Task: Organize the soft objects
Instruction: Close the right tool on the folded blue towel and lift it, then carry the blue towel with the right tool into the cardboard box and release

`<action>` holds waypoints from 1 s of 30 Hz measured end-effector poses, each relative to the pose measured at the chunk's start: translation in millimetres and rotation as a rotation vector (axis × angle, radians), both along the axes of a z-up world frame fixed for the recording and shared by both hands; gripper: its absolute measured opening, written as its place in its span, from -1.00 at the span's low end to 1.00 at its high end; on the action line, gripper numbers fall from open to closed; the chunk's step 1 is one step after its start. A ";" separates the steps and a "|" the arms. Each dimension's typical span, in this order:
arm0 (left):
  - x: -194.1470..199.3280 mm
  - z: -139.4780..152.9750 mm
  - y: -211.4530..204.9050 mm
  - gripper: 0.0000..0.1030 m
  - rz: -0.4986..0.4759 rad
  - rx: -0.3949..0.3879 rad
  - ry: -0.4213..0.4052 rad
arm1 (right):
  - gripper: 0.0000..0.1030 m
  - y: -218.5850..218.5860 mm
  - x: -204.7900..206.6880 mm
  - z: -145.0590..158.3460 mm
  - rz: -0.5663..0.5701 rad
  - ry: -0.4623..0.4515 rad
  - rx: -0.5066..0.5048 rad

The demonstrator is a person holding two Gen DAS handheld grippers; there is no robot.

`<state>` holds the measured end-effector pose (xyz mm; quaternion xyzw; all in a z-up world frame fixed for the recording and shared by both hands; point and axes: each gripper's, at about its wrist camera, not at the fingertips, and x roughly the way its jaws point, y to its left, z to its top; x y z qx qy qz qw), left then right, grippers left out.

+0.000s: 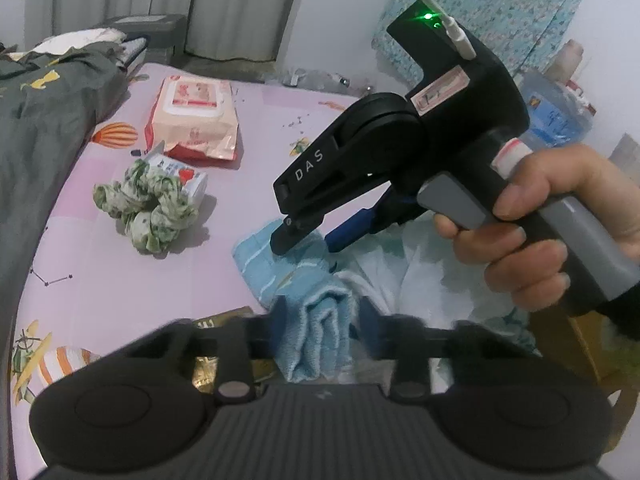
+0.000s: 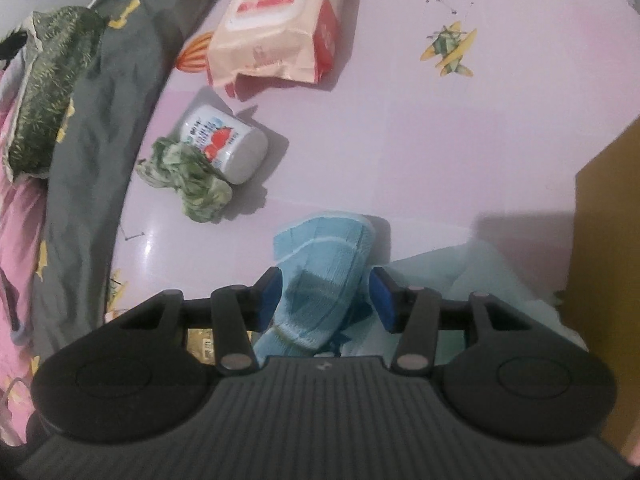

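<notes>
A light blue towel (image 1: 280, 268) lies bunched on the pink bed sheet (image 1: 120, 288). My left gripper (image 1: 320, 320) is shut on a fold of the blue towel (image 1: 320, 332) at the near edge. My right gripper (image 1: 316, 236), held by a hand, is open with its fingers pressed down onto the towel's far part. In the right wrist view the right gripper (image 2: 326, 296) straddles the towel (image 2: 324, 256) with its blue pads (image 2: 382, 292) apart. A green-and-white crumpled cloth (image 1: 148, 212) lies to the left, also in the right wrist view (image 2: 188, 176).
A small white tub (image 2: 228, 144) lies on its side against the green cloth. A pink wet-wipe pack (image 1: 196, 116) lies farther back. A grey blanket (image 1: 36, 132) covers the left. Pale fabric (image 1: 432, 268) and a brown box (image 2: 608, 264) sit at right.
</notes>
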<state>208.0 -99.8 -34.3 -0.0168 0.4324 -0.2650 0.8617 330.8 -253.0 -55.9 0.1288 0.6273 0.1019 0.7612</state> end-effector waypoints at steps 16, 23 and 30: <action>-39.0 84.8 -1.5 -0.76 -0.039 0.006 -0.215 | -0.72 -15.3 -30.4 55.3 -0.035 -0.178 0.180; -72.7 127.2 -57.0 -0.76 -0.220 -0.101 -0.270 | -0.72 -87.2 -93.4 130.6 -0.105 -0.329 0.207; -92.5 106.9 -151.8 -0.76 -0.395 -0.144 -0.194 | -0.72 -190.0 -172.5 144.8 -0.242 -0.360 0.092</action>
